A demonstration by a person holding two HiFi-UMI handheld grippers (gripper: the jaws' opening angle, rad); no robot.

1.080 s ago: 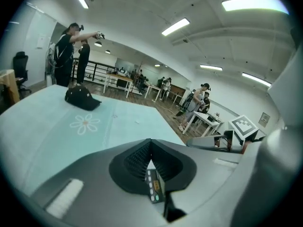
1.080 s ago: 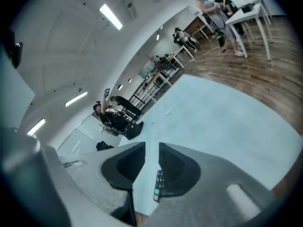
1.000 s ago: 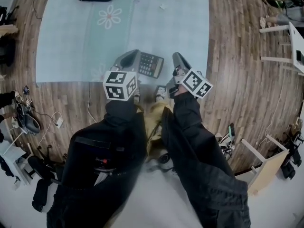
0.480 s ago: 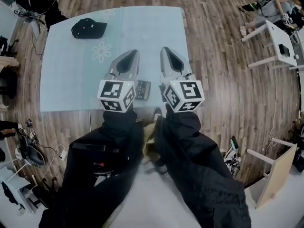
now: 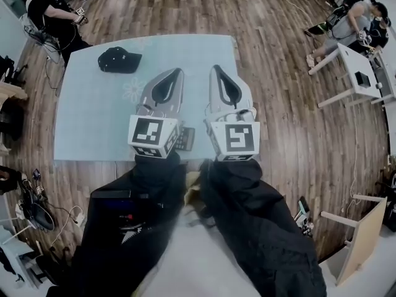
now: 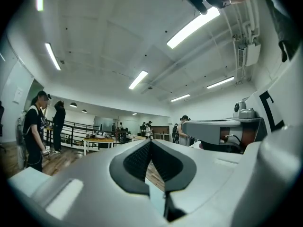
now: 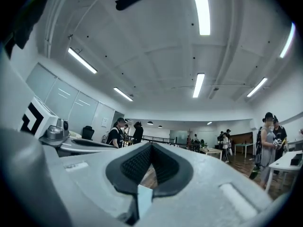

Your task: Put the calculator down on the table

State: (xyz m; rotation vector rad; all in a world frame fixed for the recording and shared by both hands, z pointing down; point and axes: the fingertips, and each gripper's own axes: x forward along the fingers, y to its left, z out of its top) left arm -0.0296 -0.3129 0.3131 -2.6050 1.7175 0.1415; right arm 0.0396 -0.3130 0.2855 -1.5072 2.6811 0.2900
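Legible text, none I can read: only black-and-white square patterns on left marker cube (image 5: 153,137) and right marker cube (image 5: 234,140); calculator (image 5: 185,139) keys too small.

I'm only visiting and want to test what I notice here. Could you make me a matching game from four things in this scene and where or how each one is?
Things:
1. calculator
2. cap
3. right tongs
4. table

Descriptions:
A. black, lying near the table's far left corner
B. pale blue, with a flower print
C. closed, with nothing between them
D. lying near the table's near edge, partly hidden behind the marker cubes

Pairs: 1-D, 2-A, 3-C, 4-B
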